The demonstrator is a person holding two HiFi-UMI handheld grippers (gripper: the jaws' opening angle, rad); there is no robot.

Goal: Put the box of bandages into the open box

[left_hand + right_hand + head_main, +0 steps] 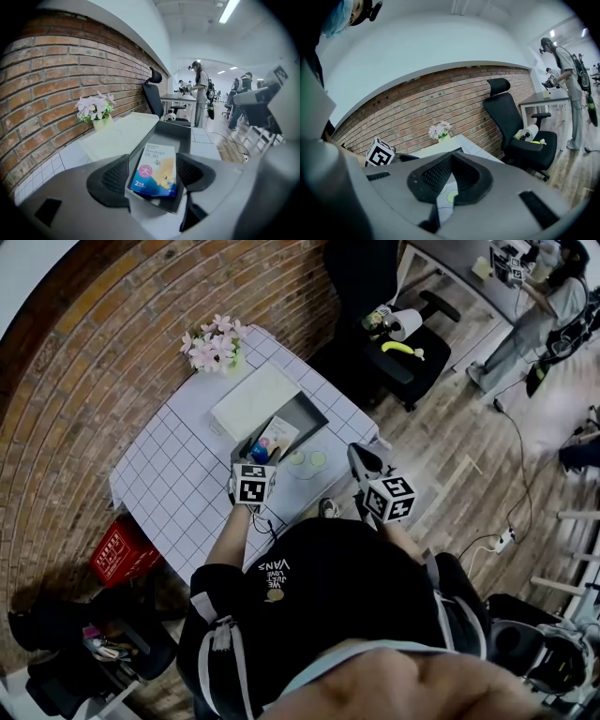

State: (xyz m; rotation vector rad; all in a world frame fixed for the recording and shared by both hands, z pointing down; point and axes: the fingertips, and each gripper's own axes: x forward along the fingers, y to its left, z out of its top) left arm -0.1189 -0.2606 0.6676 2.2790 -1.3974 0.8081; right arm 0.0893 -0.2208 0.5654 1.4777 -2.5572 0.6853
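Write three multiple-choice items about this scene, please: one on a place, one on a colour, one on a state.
1. The pot of pale pink flowers stands: A on a shelf; B on the white grid-patterned table, by the brick wall; C in a sink.
2. The plastic crate beside the table is: A green; B yellow; C red.
3. The right gripper's jaws are: A together, empty; B wide apart; C shut on a cup.
1 B: the head view shows it at the table's far corner. 2 C: plainly red. 3 A: its own view shows them meeting.
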